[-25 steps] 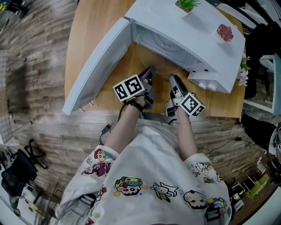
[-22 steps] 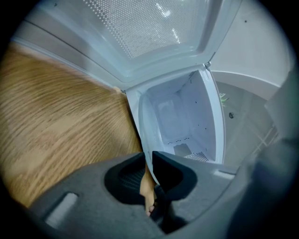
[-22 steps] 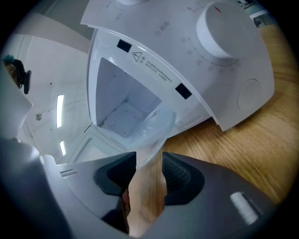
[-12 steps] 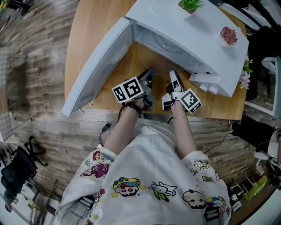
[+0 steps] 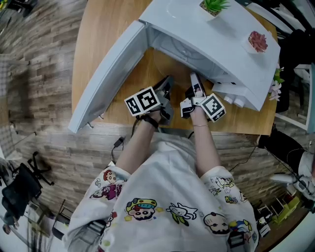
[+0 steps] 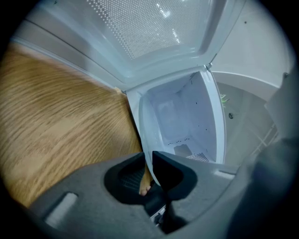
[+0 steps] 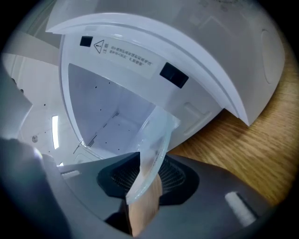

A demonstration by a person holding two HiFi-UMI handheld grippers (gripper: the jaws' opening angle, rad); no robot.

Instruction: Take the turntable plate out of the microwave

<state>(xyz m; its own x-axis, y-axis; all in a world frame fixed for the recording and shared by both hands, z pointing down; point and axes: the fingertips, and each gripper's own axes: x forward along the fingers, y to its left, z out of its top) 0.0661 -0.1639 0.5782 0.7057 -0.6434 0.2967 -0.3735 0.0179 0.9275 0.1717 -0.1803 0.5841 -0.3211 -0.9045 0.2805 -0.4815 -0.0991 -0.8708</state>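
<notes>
The right gripper (image 7: 147, 163) had just been closing its jaws around the rim of the glass turntable plate (image 7: 152, 140). The rim stood between its pads, not yet clearly pinched, and the gripper had edged closer to the microwave (image 5: 197, 29) than a second before. Beside it, the left gripper (image 6: 150, 161) stayed clenched on the plate's other edge. Just ahead of both, the plate sat at the cavity mouth above the counter (image 5: 98, 29), so a two-sided lift-out looked near.

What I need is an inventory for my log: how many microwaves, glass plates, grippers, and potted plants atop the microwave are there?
Microwave: 1
Turntable plate: 1
Potted plants: 2, green plant and pink plant
Grippers: 2, left gripper and right gripper
Total: 6
</notes>
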